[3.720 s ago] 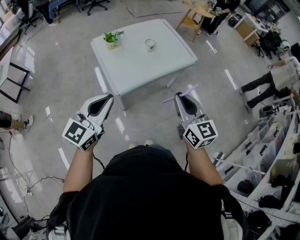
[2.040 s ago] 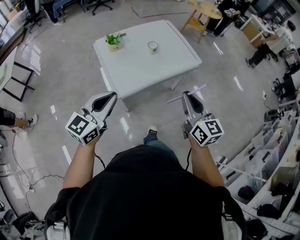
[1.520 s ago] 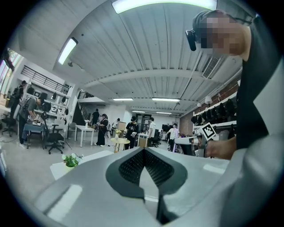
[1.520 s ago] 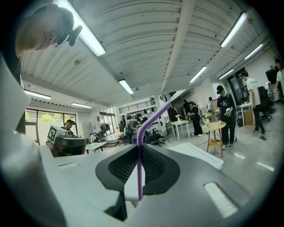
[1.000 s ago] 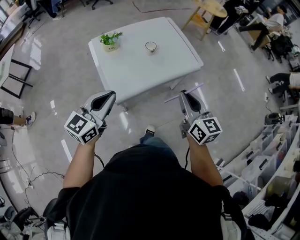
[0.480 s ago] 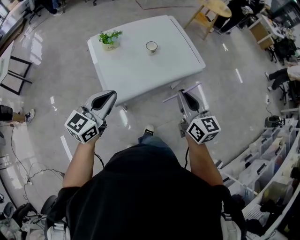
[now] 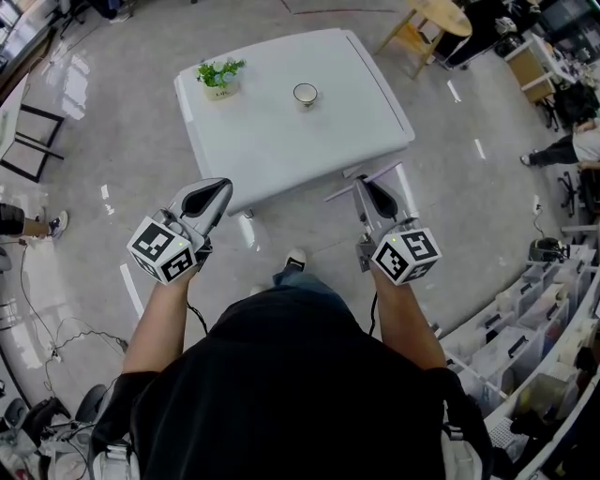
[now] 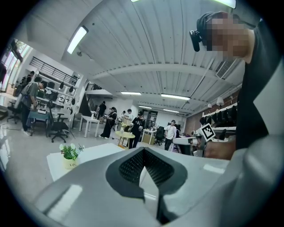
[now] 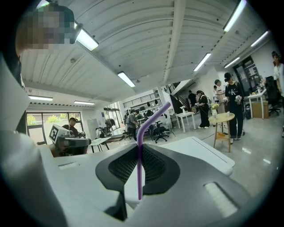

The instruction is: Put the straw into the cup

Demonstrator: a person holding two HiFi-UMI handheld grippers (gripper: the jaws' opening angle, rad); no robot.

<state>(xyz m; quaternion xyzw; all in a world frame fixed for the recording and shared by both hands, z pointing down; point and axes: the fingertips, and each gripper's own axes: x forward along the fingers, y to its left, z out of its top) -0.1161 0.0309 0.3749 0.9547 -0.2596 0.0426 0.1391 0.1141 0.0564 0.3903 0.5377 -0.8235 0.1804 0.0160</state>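
Note:
A small white cup (image 7: 305, 93) stands on the far half of the white table (image 7: 281, 141). My right gripper (image 7: 360, 184) hangs just off the table's near right corner, shut on a purple bent straw (image 7: 364, 178) that lies crosswise between the jaws. In the right gripper view the straw (image 9: 140, 155) rises upright from the shut right gripper (image 9: 138, 150) and bends to the right at its top. My left gripper (image 7: 219, 189) hovers by the near left edge, shut and empty. The left gripper view shows the left gripper (image 8: 143, 154) with its pads together.
A small potted plant (image 7: 218, 77) stands at the table's far left corner, the same plant (image 8: 69, 155) showing low at the left of the left gripper view. A wooden stool (image 7: 427, 23) and people are beyond the table. Shelves with bins (image 7: 525, 337) run along the right.
The table has come nearer in the head view, so both grippers now sit at its near edge. Both grippers stay shut, the right one still holding the straw.

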